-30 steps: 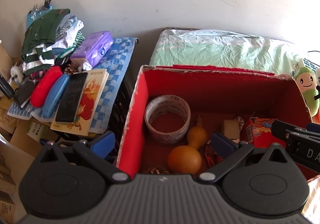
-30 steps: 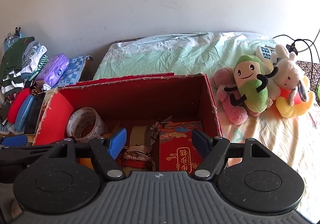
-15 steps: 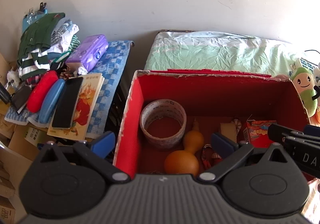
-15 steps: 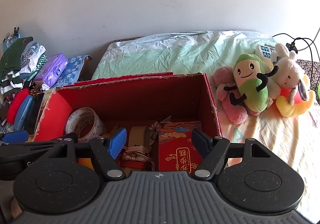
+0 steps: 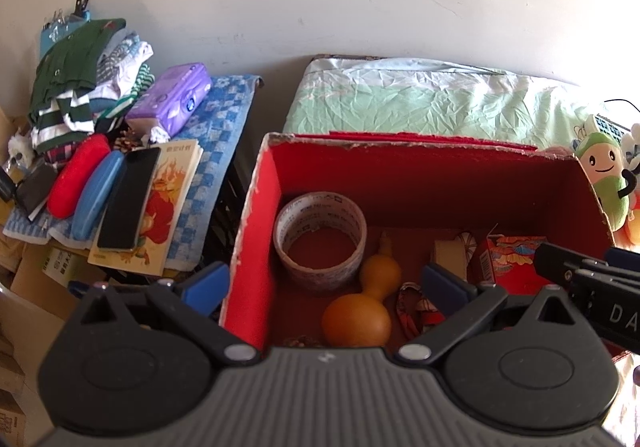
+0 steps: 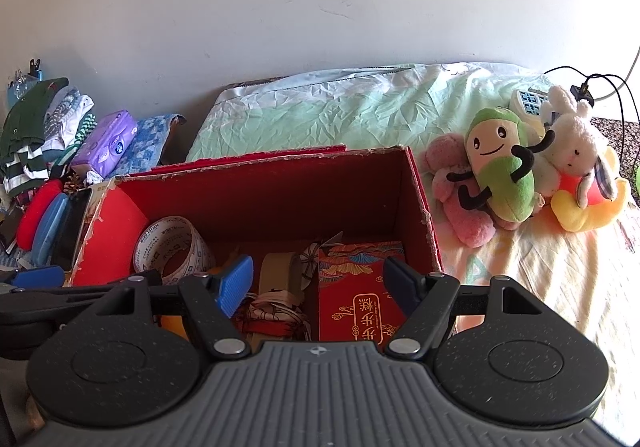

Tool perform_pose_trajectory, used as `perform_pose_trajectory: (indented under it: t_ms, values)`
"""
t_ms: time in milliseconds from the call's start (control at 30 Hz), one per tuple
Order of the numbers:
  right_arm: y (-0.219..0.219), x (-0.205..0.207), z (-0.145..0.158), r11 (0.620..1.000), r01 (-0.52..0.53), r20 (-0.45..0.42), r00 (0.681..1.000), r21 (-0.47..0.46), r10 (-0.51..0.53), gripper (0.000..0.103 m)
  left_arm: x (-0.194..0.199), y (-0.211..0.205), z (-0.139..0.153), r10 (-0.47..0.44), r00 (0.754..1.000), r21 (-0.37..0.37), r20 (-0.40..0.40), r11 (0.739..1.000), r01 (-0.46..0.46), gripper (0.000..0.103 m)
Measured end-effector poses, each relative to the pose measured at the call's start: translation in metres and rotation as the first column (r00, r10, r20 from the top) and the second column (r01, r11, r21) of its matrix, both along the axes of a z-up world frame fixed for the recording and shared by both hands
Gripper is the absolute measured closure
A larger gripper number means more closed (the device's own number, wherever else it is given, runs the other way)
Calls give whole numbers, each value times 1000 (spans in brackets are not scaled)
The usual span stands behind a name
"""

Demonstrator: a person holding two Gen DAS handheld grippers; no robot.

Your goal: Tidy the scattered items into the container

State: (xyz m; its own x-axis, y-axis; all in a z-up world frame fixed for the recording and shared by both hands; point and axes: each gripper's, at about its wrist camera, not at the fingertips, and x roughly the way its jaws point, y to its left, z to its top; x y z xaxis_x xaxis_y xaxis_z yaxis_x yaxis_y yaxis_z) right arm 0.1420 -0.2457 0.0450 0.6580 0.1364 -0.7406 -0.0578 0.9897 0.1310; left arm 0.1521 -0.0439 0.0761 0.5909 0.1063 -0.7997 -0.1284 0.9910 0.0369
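A red cardboard box (image 5: 436, 183) (image 6: 280, 191) sits on the bed. Inside lie a tape roll (image 5: 320, 235) (image 6: 172, 247), an orange gourd (image 5: 360, 311), a red packet box (image 6: 362, 287) (image 5: 508, 259), a beige piece (image 6: 276, 271) and a patterned ribbon (image 5: 416, 307). My left gripper (image 5: 326, 287) hangs open over the box's left wall, nothing between its blue pads. My right gripper (image 6: 318, 283) stands open above the box's front right part, empty too.
Left of the box, a checked cloth (image 5: 216, 135) carries a book (image 5: 160, 215), a phone (image 5: 128, 199), blue and red cases (image 5: 76, 183), a purple tissue pack (image 5: 172, 99) and folded clothes (image 5: 76, 87). Plush toys (image 6: 504, 163) and cables lie right of the box.
Both grippers have drawn back and up slightly, so the box sits a little lower and farther in view. Both jaws stay open and nothing was picked up.
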Motion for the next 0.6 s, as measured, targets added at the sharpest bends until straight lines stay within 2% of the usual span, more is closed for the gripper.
perform_pose_trajectory:
  t_ms: [100, 233, 400, 600]
  values:
    - [0, -2, 0, 1000, -2, 0, 1000, 3, 2, 28, 0, 0, -1, 2, 1000, -1, -10, 1000, -2, 1]
    - [0, -5, 1, 1000, -4, 6, 1000, 3, 4, 28, -3, -5, -1, 3, 1000, 33, -5, 999, -3, 1]
    - [-2, -6, 1, 1000, -2, 9, 1000, 9, 1, 28, -6, -3, 0, 10, 1000, 4, -10, 1000, -10, 1]
    - [-2, -9, 1, 1000, -3, 9, 1000, 14, 3, 28, -8, -5, 0, 13, 1000, 17, -3, 1000, -13, 1]
